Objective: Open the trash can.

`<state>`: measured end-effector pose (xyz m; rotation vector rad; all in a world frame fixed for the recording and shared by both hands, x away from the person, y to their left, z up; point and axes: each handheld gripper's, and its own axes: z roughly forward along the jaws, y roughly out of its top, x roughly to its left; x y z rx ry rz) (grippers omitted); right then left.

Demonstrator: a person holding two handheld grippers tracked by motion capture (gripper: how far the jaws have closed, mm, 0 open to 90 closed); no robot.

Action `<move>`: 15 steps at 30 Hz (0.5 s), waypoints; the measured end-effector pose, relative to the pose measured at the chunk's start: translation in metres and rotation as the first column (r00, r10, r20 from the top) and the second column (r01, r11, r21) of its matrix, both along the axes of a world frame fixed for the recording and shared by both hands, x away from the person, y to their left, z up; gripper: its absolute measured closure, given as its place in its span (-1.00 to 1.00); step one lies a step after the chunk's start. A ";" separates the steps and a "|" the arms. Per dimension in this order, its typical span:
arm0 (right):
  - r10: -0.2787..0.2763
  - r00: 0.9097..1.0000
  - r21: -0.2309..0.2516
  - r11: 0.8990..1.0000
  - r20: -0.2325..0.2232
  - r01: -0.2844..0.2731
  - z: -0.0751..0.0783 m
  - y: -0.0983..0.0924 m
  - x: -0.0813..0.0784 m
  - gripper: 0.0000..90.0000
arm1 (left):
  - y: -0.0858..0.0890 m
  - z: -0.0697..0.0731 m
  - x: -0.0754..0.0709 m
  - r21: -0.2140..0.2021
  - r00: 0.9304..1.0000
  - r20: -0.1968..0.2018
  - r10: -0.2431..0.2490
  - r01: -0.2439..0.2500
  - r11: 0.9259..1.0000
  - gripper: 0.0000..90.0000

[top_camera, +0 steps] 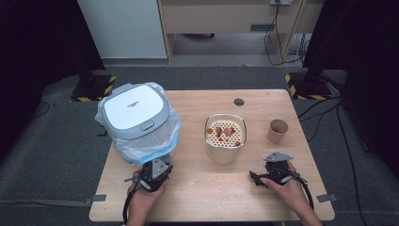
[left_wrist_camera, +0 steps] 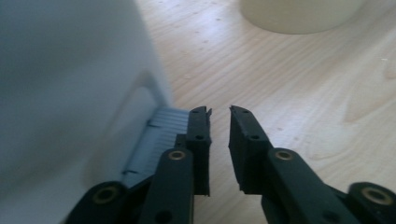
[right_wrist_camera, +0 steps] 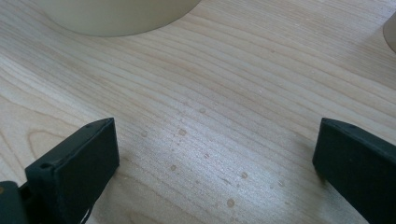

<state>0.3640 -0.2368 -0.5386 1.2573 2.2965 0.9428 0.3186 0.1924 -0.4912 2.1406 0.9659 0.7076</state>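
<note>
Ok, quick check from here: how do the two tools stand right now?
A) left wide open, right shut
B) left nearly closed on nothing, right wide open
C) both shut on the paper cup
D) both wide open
B: the left tool shows just a narrow gap with only table between its jaws, while the right tool has its jaws spread far apart.

Three things across the tabletop [top_camera: 197,188], two claws at the near edge.
The lidded bin [top_camera: 136,113] stands left, the perforated-top container [top_camera: 225,138] centre, the cup [top_camera: 277,131] right; the left claw [top_camera: 157,173] lies just before the bin, the right claw [top_camera: 275,172] before the cup.
</note>
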 end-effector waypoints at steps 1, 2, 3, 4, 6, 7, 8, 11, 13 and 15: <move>-0.003 1.000 0.002 1.000 0.000 0.003 0.000 0.000 -0.001 -0.98 | 0.001 -0.001 0.001 0.003 1.000 0.000 0.008 -0.008 1.000 0.85; -0.004 1.000 0.003 1.000 0.000 0.004 0.000 0.000 -0.001 -0.98 | 0.003 -0.002 0.002 0.011 1.000 -0.001 0.011 -0.011 1.000 0.88; 0.000 1.000 0.001 1.000 0.004 0.000 0.000 0.000 0.000 -0.98 | 0.005 -0.003 0.005 0.036 1.000 0.002 0.014 -0.014 0.999 0.90; 0.000 1.000 0.001 1.000 0.004 0.000 0.000 0.000 0.000 -0.98 | 0.005 -0.003 0.005 0.036 1.000 0.002 0.014 -0.014 0.999 0.92; -0.002 1.000 0.003 1.000 0.002 0.002 0.000 0.000 -0.001 -0.98 | 0.006 -0.004 0.007 0.035 0.999 0.002 0.032 -0.032 0.999 0.95; -0.003 1.000 0.003 1.000 0.002 0.003 0.000 0.000 -0.001 -0.98 | 0.005 -0.006 0.008 0.051 0.999 0.002 0.039 -0.039 0.998 0.95; -0.003 1.000 0.003 1.000 0.002 0.003 0.000 0.000 -0.001 -0.98 | 0.005 -0.006 0.008 0.051 0.999 0.002 0.039 -0.039 0.998 0.96; -0.002 1.000 0.002 1.000 0.002 0.002 0.000 0.000 -0.001 -0.98 | 0.004 -0.012 0.010 0.039 0.997 -0.026 0.074 -0.073 0.997 0.96; -0.002 1.000 0.002 1.000 0.003 0.002 0.000 0.000 -0.001 -0.98 | 0.004 -0.013 0.011 0.039 0.997 -0.021 0.079 -0.078 0.996 0.95; -0.002 1.000 0.002 1.000 0.003 0.002 0.000 0.000 -0.001 -0.98 | 0.004 -0.013 0.011 0.048 0.997 -0.015 0.079 -0.078 0.996 0.96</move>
